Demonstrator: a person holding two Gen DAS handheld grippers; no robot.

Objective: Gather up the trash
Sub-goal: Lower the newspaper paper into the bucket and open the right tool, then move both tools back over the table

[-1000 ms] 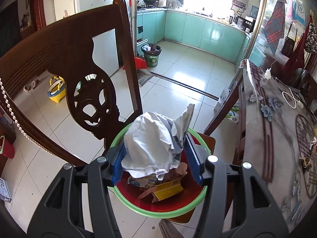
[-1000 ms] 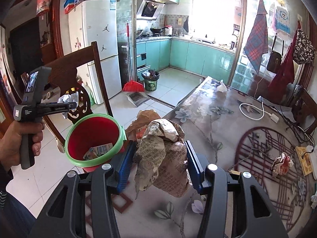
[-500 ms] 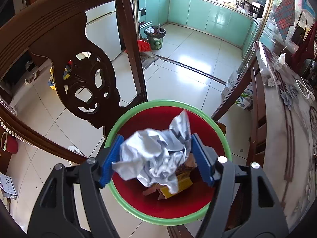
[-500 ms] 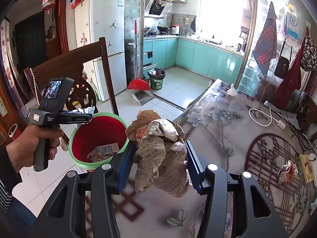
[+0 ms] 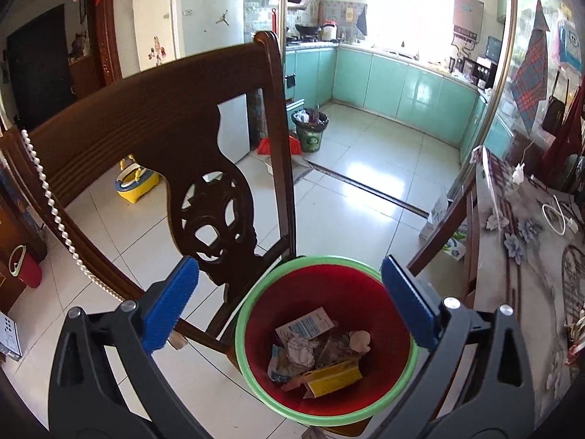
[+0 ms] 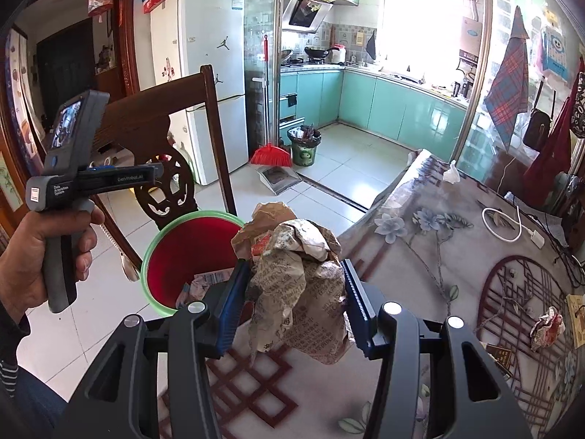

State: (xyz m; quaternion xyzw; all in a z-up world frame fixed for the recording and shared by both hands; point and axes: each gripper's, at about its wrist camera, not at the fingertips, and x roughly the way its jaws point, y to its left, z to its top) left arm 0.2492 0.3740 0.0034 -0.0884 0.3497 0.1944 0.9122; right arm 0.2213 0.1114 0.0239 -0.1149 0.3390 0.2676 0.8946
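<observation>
**Grey wad dropped, printed wad next**

Since a second ago the grey wad has been let fall into the bin (image 5: pixel 325 344). The left gripper (image 5: pixel 289 303) is opening, nothing between its jaws. A printed wad (image 6: pixel 296 285) is clamped in the half-closed right gripper (image 6: pixel 290 303), beside the bin rim; clear room is left above for tipping.

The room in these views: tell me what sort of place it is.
Most likely a home dining area opening onto a kitchen: a carved wooden chair beside a flower-patterned table, with a white fridge and teal cabinets behind.
</observation>
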